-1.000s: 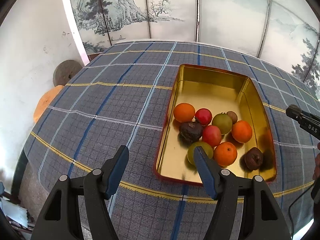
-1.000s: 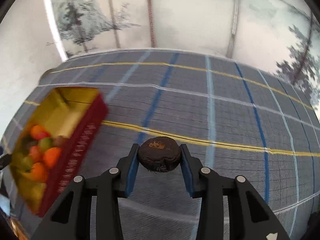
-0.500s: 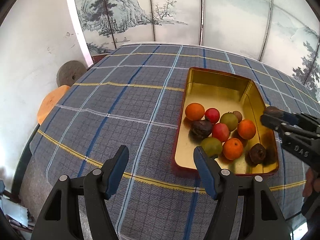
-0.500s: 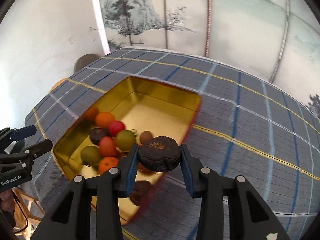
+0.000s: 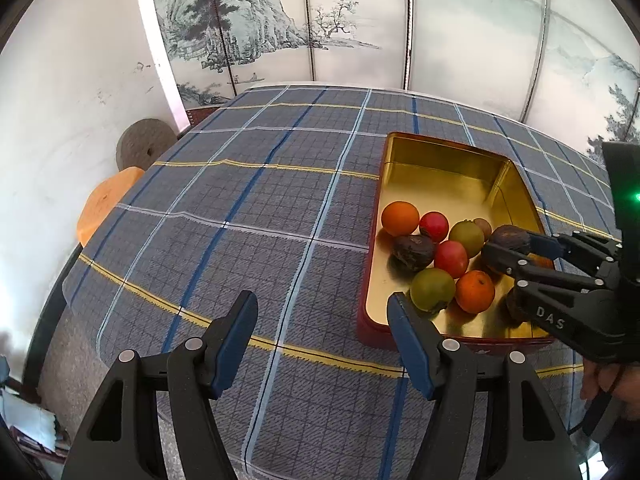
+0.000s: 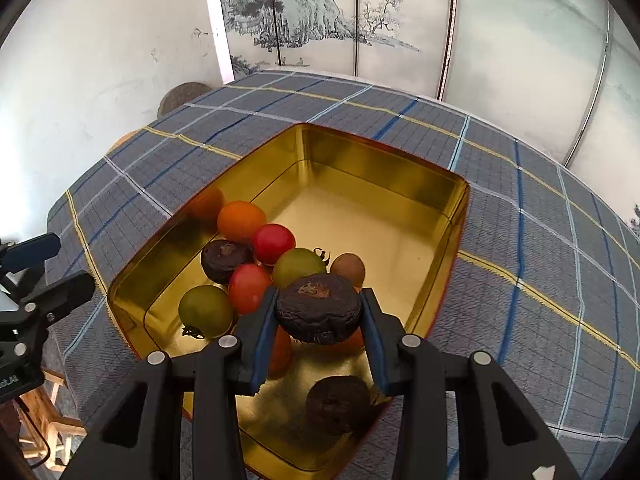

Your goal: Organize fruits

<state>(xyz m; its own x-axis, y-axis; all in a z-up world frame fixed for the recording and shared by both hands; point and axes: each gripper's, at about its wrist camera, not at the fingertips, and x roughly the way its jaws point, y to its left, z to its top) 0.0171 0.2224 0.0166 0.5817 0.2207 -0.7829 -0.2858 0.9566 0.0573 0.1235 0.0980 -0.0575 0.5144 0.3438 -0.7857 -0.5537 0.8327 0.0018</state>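
- Right tongs [image 6: 319, 316] have moved from beside the gold tin [image 6: 384, 168] to over it, now hovering above the fruit pile [image 6: 256, 264] at its near end.
- They're gripping a dark wrinkled fruit [image 6: 318, 307], fingers angling down into the tin.
- Left tongs [image 5: 322, 320] are hanging spread apart, holding nothing, over the plaid counter [image 5: 240, 208] left of the tin.

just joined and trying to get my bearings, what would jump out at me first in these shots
The gold tin on the blue plaid tablecloth, with orange, red, green and dark fruits bunched at its near end. Next, the right gripper, shut on a wrinkled dark fruit above that pile. The left gripper hangs open over the cloth beside the tin.
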